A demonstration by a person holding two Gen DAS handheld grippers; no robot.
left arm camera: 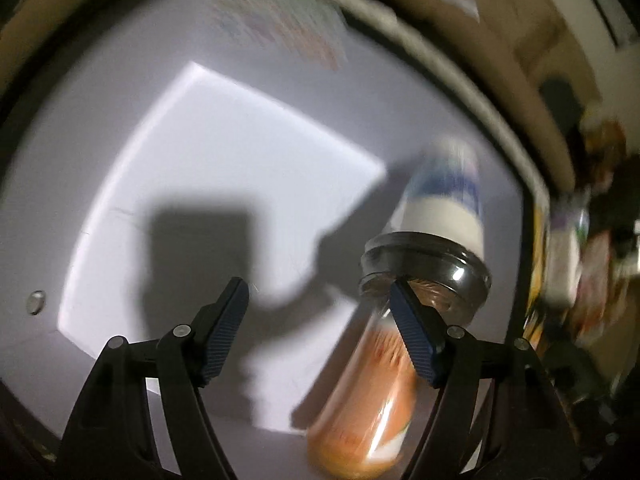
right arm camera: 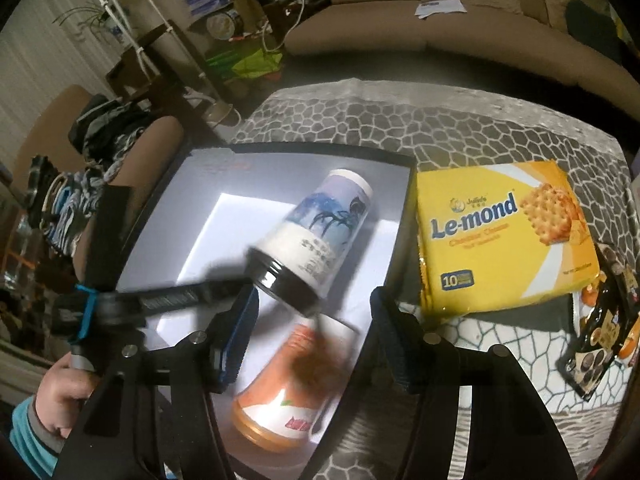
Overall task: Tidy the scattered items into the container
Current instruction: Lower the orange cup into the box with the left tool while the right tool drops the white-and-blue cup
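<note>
A white box [right arm camera: 192,216] with a dark rim is the container; its white floor [left arm camera: 208,168] fills the left wrist view. Inside lie a white and blue canister with a black lid [right arm camera: 320,228], also in the left wrist view [left arm camera: 444,200], and an orange jar [right arm camera: 288,384], also in the left wrist view [left arm camera: 368,392]. My left gripper [left arm camera: 320,300] is open and empty above the box, its right finger in front of the jar. It shows blurred in the right wrist view [right arm camera: 176,296]. My right gripper [right arm camera: 316,320] is open and empty above the box's near right part.
A yellow Le-mond biscuit box [right arm camera: 504,236] lies on the patterned tablecloth [right arm camera: 400,120] right of the container. A dark snack bag [right arm camera: 604,320] lies at the far right. A sofa [right arm camera: 440,20] stands behind the table, cluttered furniture [right arm camera: 132,80] to the left.
</note>
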